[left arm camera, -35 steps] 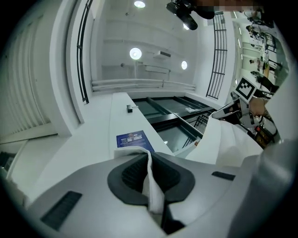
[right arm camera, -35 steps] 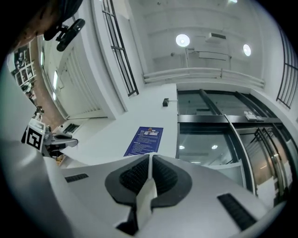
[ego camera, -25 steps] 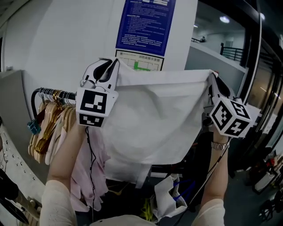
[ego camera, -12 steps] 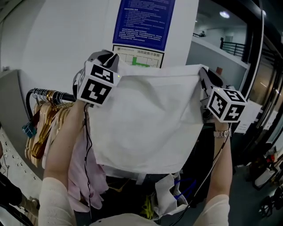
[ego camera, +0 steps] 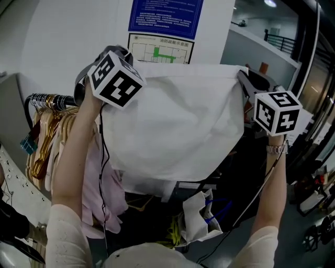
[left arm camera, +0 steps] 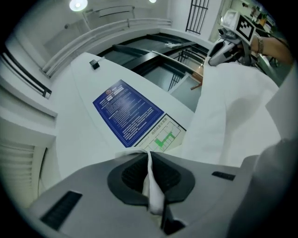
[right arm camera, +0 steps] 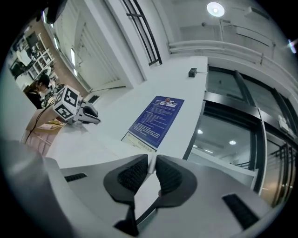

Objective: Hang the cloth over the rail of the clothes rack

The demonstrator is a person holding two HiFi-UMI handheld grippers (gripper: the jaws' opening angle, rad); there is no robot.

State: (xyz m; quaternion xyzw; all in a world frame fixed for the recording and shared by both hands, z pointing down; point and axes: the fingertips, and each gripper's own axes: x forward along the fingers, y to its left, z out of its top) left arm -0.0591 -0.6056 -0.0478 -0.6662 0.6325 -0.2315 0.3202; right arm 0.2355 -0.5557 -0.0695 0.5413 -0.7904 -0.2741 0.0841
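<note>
A white cloth (ego camera: 180,125) hangs spread between my two grippers in front of the clothes rack. My left gripper (ego camera: 124,62) is shut on its upper left corner, and a fold of cloth (left arm camera: 151,183) shows pinched between the dark pads. My right gripper (ego camera: 242,76) is shut on the upper right corner, with a strip of cloth (right arm camera: 148,179) between its pads. The rack's dark rail (ego camera: 49,98) shows at the left; the cloth hides the rest of it. Both marker cubes (ego camera: 115,79) face the head camera.
Wooden hangers (ego camera: 44,141) and a pink garment (ego camera: 102,183) hang from the rail at left. A blue notice (ego camera: 165,15) is on the white wall behind. A white bag (ego camera: 201,222) sits low under the rack. A dark railing (ego camera: 311,68) runs at right.
Both grippers have carried the cloth forward toward the wall and rolled, so the marker cubes now face up. The cloth's top edge is pulled straighter and covers more of the rail.
</note>
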